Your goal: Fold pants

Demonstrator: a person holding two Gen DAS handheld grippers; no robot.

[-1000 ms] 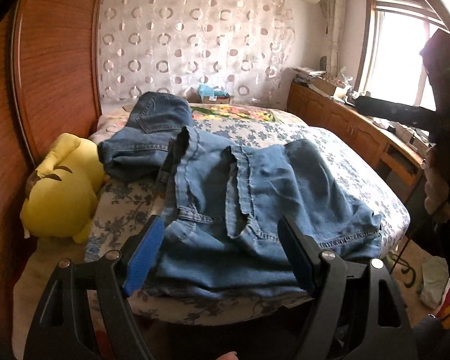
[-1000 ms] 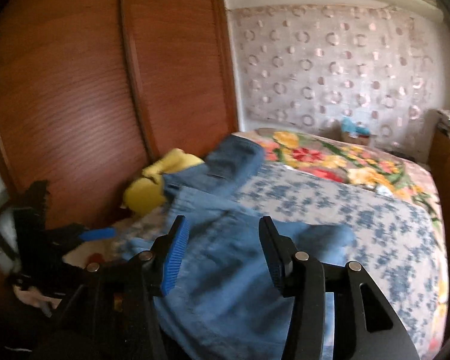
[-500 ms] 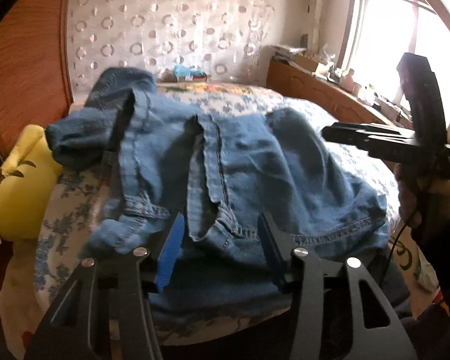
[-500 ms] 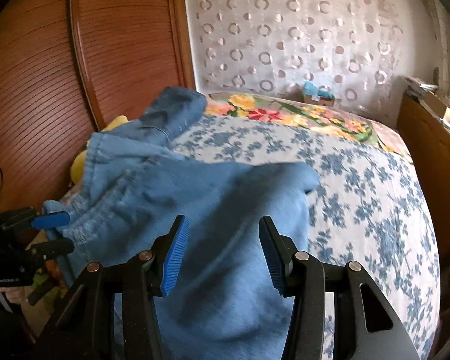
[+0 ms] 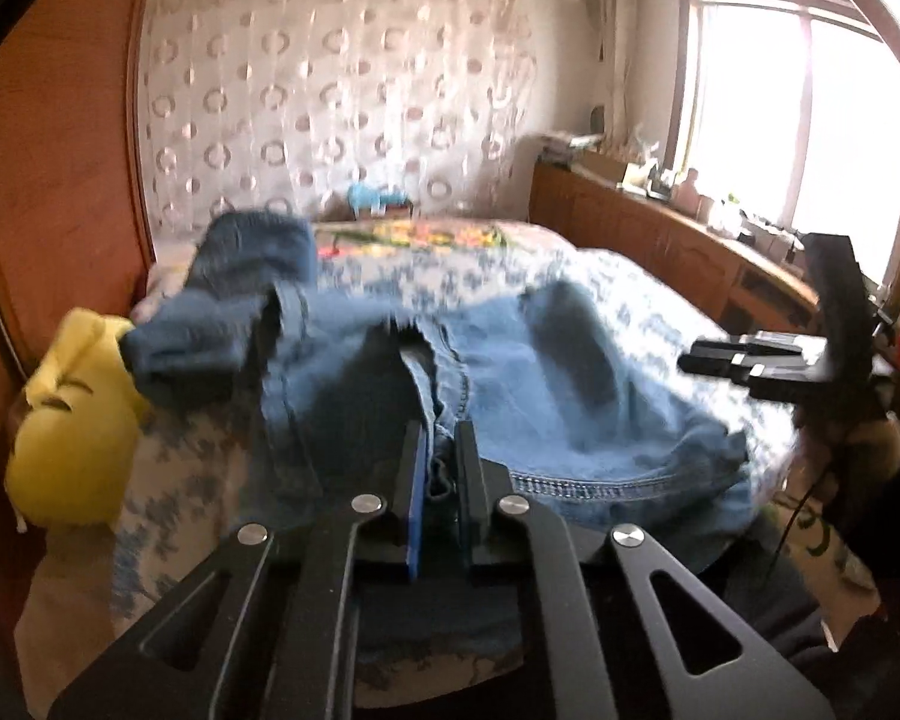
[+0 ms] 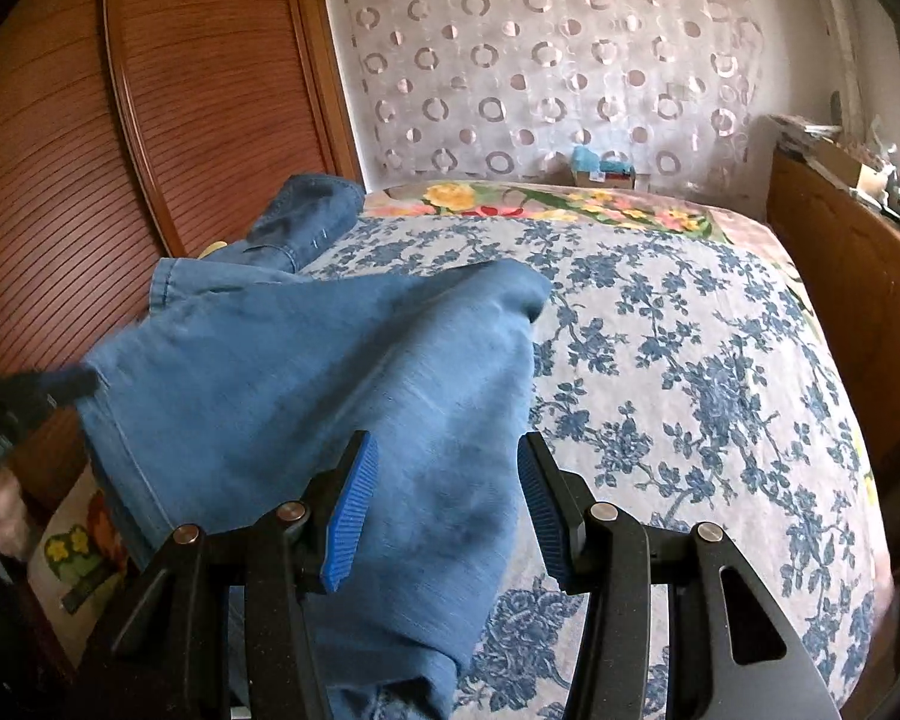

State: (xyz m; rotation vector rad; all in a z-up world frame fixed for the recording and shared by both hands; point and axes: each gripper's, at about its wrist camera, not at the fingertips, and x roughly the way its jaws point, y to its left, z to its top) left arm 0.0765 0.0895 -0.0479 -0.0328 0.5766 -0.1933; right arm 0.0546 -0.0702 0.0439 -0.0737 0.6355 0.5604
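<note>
Blue denim pants [image 5: 510, 384] lie crumpled on the bed, waistband towards me, one leg bunched at the far left by the wardrobe. My left gripper [image 5: 439, 450] is shut on the pants' waistband near the fly. In the right wrist view the pants [image 6: 306, 372] spread across the bed's left side. My right gripper [image 6: 444, 480] is open, its blue pads either side of the denim just above the cloth. The right gripper also shows in the left wrist view [image 5: 750, 360], and the left gripper in the right wrist view [image 6: 60, 387] at the pants' left edge.
The bed [image 6: 690, 372] has a blue floral cover and a bright flowered blanket at the far end. A yellow plush toy [image 5: 72, 420] lies at the bed's left edge against the wooden wardrobe [image 6: 150, 120]. A wooden cabinet [image 5: 660, 240] runs along the right under the window.
My left gripper moved forward and closed on the waistband; it was open before. My right gripper swung over the pants and stays open.
</note>
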